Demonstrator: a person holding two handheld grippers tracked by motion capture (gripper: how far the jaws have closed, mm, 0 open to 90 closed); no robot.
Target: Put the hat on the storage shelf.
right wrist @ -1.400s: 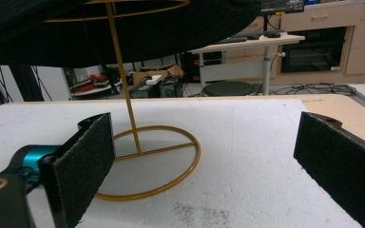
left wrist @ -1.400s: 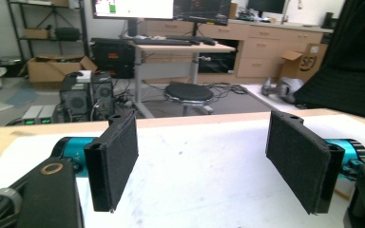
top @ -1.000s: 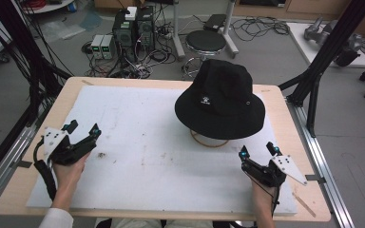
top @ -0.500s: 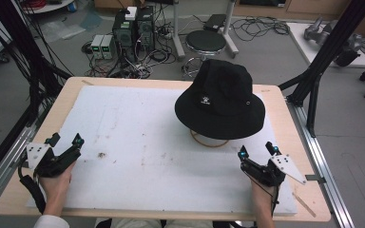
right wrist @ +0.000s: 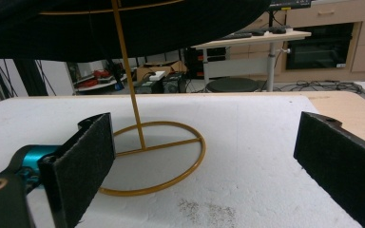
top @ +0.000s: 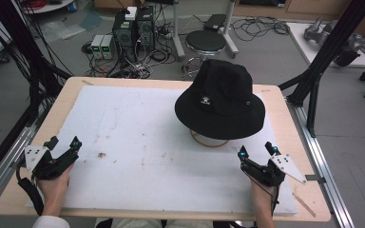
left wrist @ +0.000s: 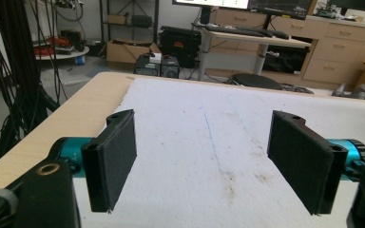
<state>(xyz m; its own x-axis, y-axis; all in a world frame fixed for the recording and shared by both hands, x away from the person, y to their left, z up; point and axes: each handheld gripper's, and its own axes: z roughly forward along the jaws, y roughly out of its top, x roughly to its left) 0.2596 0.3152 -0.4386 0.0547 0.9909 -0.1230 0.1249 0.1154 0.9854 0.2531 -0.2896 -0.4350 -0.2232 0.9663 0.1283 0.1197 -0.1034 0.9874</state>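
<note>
- Black bucket hat (top: 220,102): rests on a gold wire stand (right wrist: 145,142) at the far right of the desk (top: 275,102). The upright rod lifts the brim off the surface, which likely keeps the hat's shape and leaves room beneath it for a grasp.
- Stand base: a ring with a crossbar lying flat on the white foam mat (top: 138,142). In the right gripper view it sits just ahead of the jaws, under the dark brim.
- Right claw (top: 258,151): held low at the near right edge of the mat, jaws wide apart and empty, pointed toward the hat and near it. It appears placed for a reach to the brim.
- Left claw (top: 63,144): held at the near left edge, jaws also spread and holding nothing, well apart from the hat. It faces bare mat, which suggests a waiting pose.
- Surface: a pale wooden top covered by the mat, which carries brown specks and faint scuffs.
- Room: a workshop floor beyond the far edge, with a round stool (top: 207,42), computer boxes (top: 133,26) among tangled cables, black frame struts at both sides, and wooden drawers in the distance.
</note>
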